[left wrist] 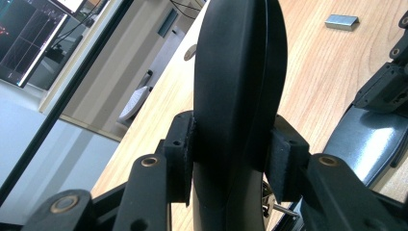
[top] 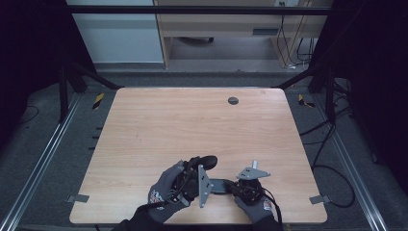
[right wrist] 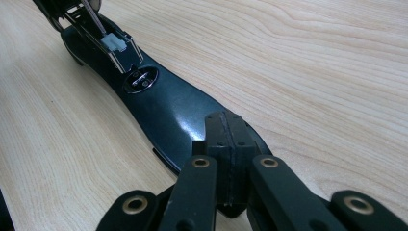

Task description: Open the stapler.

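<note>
Left gripper (left wrist: 235,166) clamps the black mouse shell (left wrist: 238,91), lifted clear of the tabletop (top: 192,125). Right gripper (right wrist: 226,144), jaws fully closed, presses the mouse base (right wrist: 163,106) flat. Separation step; next, pull the shell away cleanly.

Dim room around my wooden counter (top: 159,120)

I see grey floor (top: 43,144), a pale desk (top: 226,24) behind, and cables (top: 332,159).

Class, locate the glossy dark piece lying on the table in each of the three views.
High view: glossy dark piece low centre, near the front edge.
Left gripper view: piece at the right edge, mid-height.
Right gripper view: piece from centre to upper left.
Shared landmark: the wooden table under it.
</note>
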{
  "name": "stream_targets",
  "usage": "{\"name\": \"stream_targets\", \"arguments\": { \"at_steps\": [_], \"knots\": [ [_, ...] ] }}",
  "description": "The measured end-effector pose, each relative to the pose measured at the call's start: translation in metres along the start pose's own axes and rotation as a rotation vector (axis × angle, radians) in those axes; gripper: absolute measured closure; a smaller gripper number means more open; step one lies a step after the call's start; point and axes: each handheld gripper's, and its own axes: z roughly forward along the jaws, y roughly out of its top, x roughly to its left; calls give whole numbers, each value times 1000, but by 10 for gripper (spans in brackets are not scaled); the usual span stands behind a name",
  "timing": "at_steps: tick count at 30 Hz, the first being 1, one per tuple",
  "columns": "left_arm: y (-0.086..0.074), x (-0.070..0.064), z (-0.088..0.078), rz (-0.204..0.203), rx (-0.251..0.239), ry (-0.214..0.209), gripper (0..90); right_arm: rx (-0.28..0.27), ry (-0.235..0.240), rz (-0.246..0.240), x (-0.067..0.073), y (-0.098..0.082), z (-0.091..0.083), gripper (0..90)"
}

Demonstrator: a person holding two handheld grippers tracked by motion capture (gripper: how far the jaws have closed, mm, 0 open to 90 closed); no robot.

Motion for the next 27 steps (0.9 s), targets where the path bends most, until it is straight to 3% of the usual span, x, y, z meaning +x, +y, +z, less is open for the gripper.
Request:
{"name": "stream_targets", "arguments": {
  "at_steps": [27],
  "knots": [
    [-10,21,-15,-90,-22,7,590,5,0,9,0,1,0,900]
  ]
}}
